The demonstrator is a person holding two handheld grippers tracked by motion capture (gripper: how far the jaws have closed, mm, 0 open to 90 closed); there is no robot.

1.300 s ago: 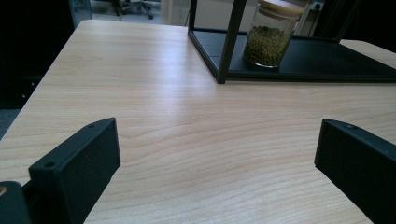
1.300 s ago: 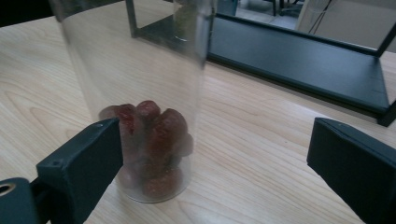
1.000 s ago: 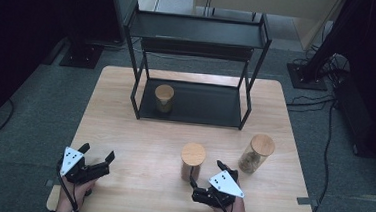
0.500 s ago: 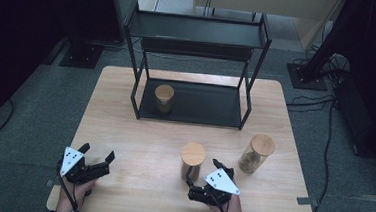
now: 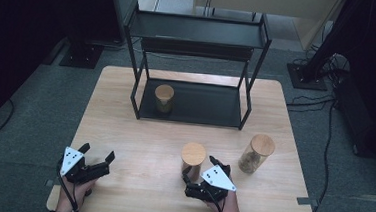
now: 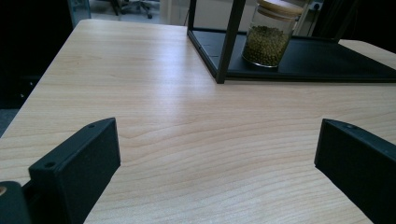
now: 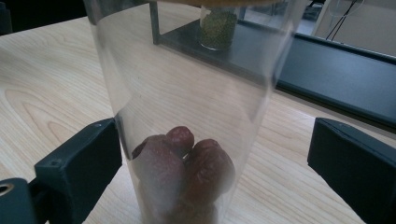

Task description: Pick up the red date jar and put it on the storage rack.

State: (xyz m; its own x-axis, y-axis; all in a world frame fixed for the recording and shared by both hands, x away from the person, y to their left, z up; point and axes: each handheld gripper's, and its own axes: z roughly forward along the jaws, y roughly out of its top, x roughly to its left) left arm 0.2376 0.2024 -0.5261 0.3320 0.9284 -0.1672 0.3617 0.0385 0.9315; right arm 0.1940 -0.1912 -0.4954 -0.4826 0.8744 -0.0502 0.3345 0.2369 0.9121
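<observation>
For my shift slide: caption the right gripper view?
Right gripper open around a clear jar of reddish-brown fruit on the wooden table.

Wooden table bearing black shelf rack and two cork-lidded jars.

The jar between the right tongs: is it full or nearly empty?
Nearly empty: the jar holds a few red fruits at its bottom.

Three lidded glass jars: one of red dates, one of brownish pieces, one of green beans. One black two-tier shelf rack stands on one wooden worktop. Two hand-held grippers: left, right
</observation>
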